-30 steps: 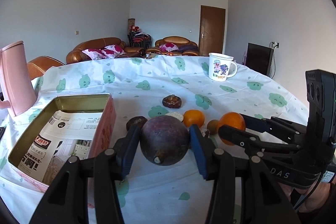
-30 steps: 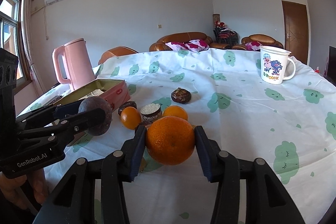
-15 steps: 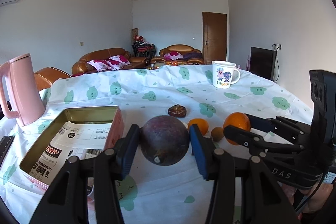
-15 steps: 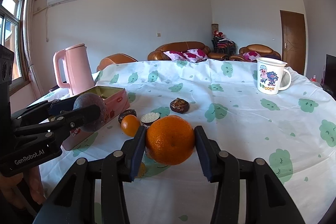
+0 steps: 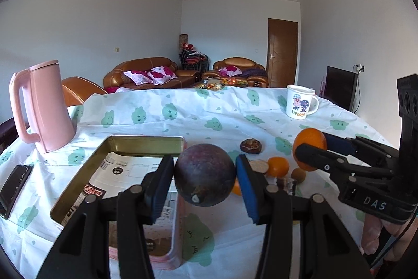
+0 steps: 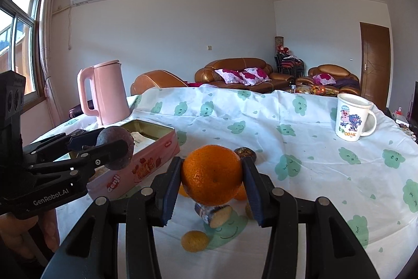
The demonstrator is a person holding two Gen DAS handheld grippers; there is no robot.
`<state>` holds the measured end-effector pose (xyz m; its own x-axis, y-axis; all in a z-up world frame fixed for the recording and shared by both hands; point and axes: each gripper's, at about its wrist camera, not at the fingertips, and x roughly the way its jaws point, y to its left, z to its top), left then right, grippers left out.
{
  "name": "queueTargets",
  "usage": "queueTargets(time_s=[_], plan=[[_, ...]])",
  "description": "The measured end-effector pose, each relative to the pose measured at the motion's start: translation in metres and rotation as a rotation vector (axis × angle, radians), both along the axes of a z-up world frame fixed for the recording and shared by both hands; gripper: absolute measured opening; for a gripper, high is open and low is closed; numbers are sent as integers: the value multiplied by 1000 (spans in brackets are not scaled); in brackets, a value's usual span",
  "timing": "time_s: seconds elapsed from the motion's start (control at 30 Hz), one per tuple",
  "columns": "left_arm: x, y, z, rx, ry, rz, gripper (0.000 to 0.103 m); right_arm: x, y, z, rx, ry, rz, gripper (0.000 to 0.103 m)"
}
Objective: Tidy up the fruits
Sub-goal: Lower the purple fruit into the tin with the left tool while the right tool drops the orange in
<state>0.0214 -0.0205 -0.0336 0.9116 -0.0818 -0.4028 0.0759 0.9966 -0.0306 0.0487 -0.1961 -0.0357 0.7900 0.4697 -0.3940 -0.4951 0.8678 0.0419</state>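
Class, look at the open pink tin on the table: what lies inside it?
Inside the pink tin lies printed paper covering the bottom. The left gripper, shut on a dark purple fruit, hides the tin's near right corner. No fruit shows inside.

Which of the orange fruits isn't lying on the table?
The big orange, clamped in the right hand-held gripper and held off the cloth. The smaller oranges lie loose on the table below it.
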Motion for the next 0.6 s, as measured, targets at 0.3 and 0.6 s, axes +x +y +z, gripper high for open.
queueTargets(time_s=[0.3, 0.6], plan=[[21, 65, -2, -42, 45, 91, 51, 20, 76, 9, -63, 7, 125, 48], [37, 111, -12, -88, 100, 147, 51, 38, 133, -8, -119, 59, 205, 48]])
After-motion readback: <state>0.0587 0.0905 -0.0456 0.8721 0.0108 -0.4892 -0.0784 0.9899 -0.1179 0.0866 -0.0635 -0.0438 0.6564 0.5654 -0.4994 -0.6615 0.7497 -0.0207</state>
